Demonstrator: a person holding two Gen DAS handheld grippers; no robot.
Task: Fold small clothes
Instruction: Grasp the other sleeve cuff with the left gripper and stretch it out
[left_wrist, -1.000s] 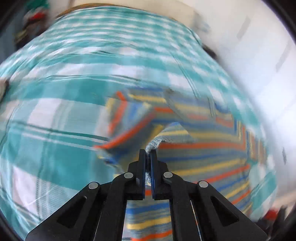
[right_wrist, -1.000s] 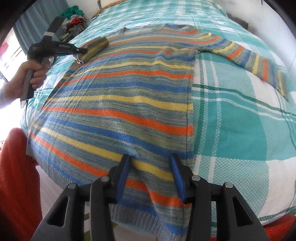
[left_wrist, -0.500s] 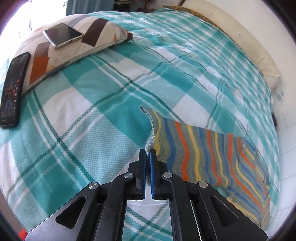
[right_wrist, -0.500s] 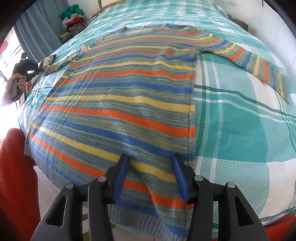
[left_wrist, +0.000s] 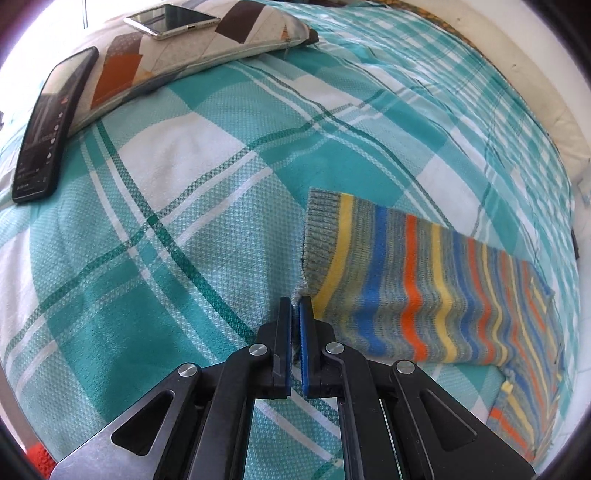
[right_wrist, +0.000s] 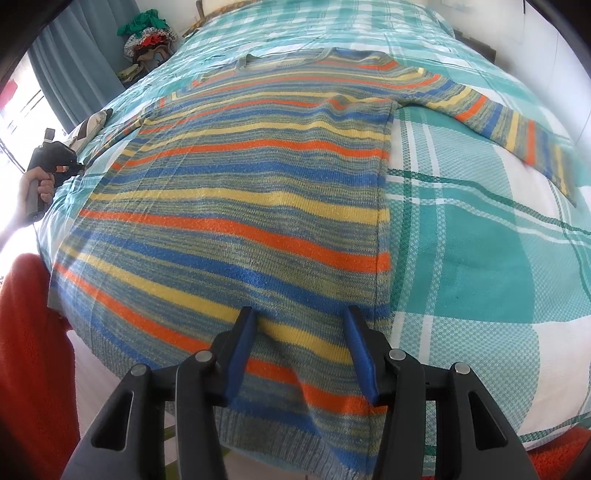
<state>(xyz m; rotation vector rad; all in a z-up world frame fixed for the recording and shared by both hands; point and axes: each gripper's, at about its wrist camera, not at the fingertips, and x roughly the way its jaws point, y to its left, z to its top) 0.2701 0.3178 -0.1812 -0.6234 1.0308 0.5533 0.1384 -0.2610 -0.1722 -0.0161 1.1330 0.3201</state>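
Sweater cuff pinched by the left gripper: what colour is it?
Grey ribbed knit on the cuff, next to a yellow stripe; clearest in the left wrist view.

In the left wrist view, the striped knitted sweater (left_wrist: 424, 295) is running out past the frame's right edge, so its body is not showing there. The corner of its grey ribbed cuff (left_wrist: 321, 229) is disappearing between the nearly closed blue pads of the left gripper (left_wrist: 295, 306), hiding how much cloth is being pinched. Beyond the cuff, the patchwork fabric pillow (left_wrist: 177, 48) is being cut off by the upper rim. In the right wrist view, the sweater's hem is slipping behind the right gripper (right_wrist: 300, 325), and the sleeve on the left-hand side is too small and foreshortened to trace, possibly reaching the left gripper (right_wrist: 79, 170).
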